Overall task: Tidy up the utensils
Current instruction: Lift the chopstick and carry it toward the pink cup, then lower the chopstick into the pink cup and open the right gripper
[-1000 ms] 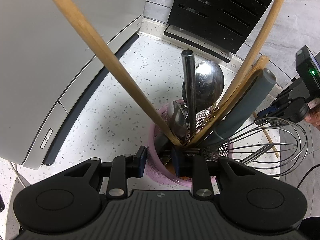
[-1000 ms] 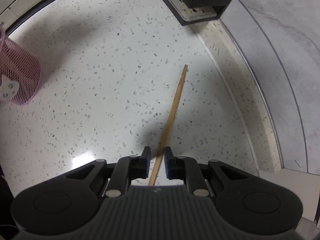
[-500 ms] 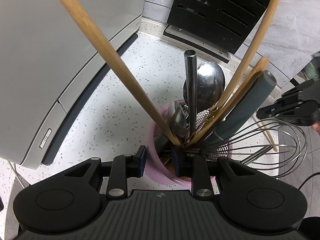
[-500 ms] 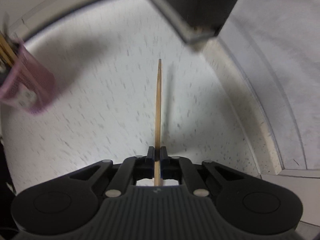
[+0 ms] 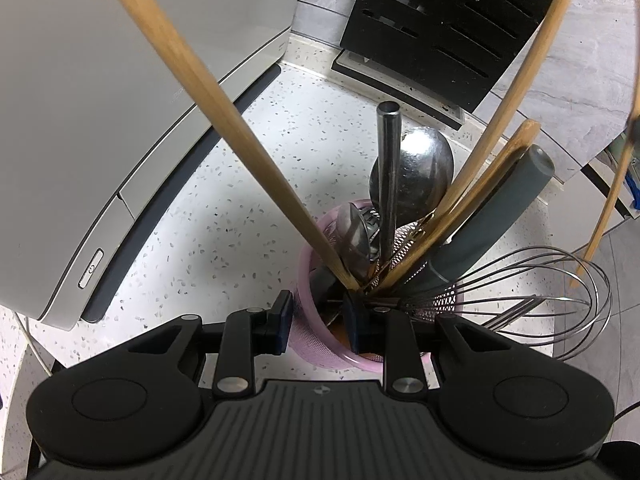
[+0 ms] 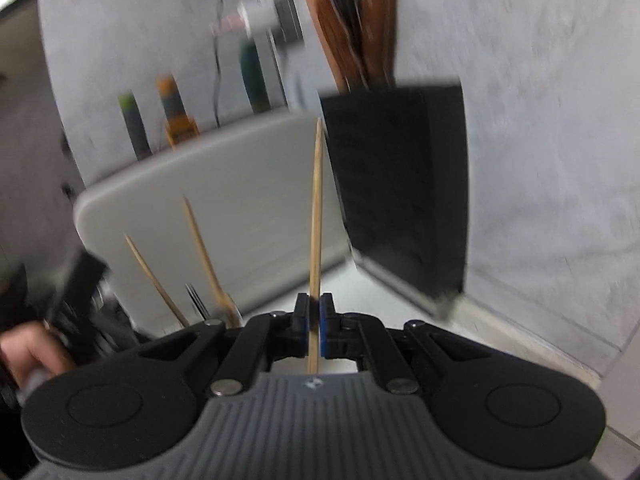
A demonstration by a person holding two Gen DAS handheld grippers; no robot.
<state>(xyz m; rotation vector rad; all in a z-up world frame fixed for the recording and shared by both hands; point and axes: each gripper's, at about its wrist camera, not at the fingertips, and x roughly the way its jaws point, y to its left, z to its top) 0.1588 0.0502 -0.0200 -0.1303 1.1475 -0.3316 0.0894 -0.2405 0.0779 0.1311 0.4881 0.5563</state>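
Speckled white table point(image 5: 224, 216) against a grey wall, grey appliance point(image 5: 100, 92) at one side, black knife block point(image 5: 452, 28) at the back. Pink mesh cup point(image 5: 316, 344) stands on the table, crowded: wooden handles, steel ladle point(image 5: 416, 168), grey-handled tool point(image 5: 496, 208), wire whisk point(image 5: 532, 296) lying out over the rim. Left hand-held gripper point(image 5: 318, 318) partly spread, straddling the cup's near wall, one finger inside the cup, one outside; whether the pads press the mesh cannot be told. Right hand-held gripper point(image 6: 314, 318) pressed together on a single wooden chopstick point(image 6: 316, 216), pinched near its lower end, tip pointing up and away; right view is motion-blurred. The same stick shows at the right edge of the left view, up in the air beside the whisk. Step in hand, as judged: carry the chopstick to the cup and drop it in. To do it well: swing the free end down, aim for the gap between the wooden handles and the whisk, keep the cup braced so it does not tip, release only once the stick sits well below the rim.
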